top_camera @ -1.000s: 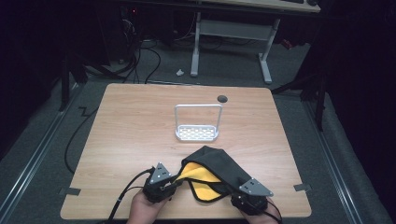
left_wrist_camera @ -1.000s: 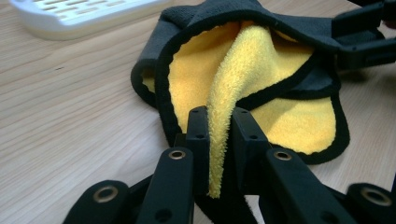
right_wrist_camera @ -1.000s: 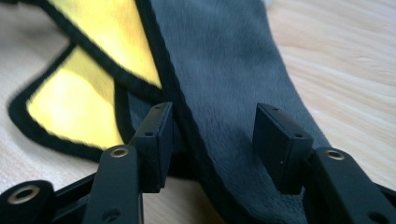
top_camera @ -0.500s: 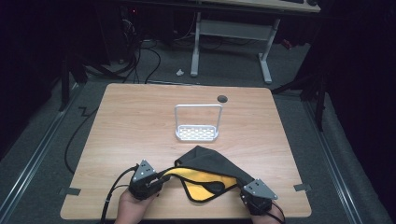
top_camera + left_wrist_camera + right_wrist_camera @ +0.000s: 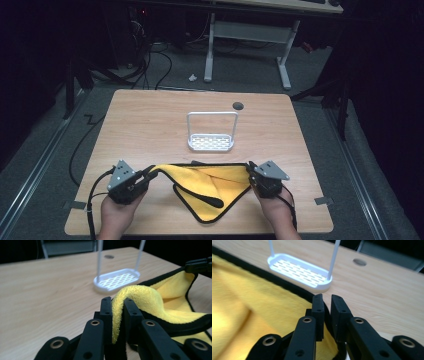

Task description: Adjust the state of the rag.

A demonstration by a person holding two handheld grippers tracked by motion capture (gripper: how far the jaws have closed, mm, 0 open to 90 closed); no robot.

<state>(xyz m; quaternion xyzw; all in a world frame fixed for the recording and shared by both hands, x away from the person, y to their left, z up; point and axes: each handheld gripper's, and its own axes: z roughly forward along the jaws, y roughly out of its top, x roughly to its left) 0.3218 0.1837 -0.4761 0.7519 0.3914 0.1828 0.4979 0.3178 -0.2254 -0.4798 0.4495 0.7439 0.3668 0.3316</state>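
A yellow cloth (image 5: 215, 187) with black edging is held stretched between the two grippers, just on the near side of the white rack (image 5: 211, 142) that stands at the middle of the table (image 5: 150, 125). The left gripper (image 5: 149, 172) is pressed together on a fold of the pile at the corner near-left of the rack, as is seen plainly in the left gripper view, where the plush (image 5: 130, 293) bulges above the jaws. The right gripper (image 5: 250, 172) is pinched on the black hem (image 5: 294, 291) at the corner near-right of the rack; a thin gap is left between its jaw tips.

The step in hand is judged to be spreading the cloth. It would be done well if both corners were kept level and the top edge taut, so that the loose lower point, which lies folded on the wood nearer than the rack, can be laid flat without creasing.

The table is pale wood, with a round cable hole (image 5: 238, 105) beyond the rack. Around it a dark room, grey floor, cables and a desk frame (image 5: 245, 30) are seen.
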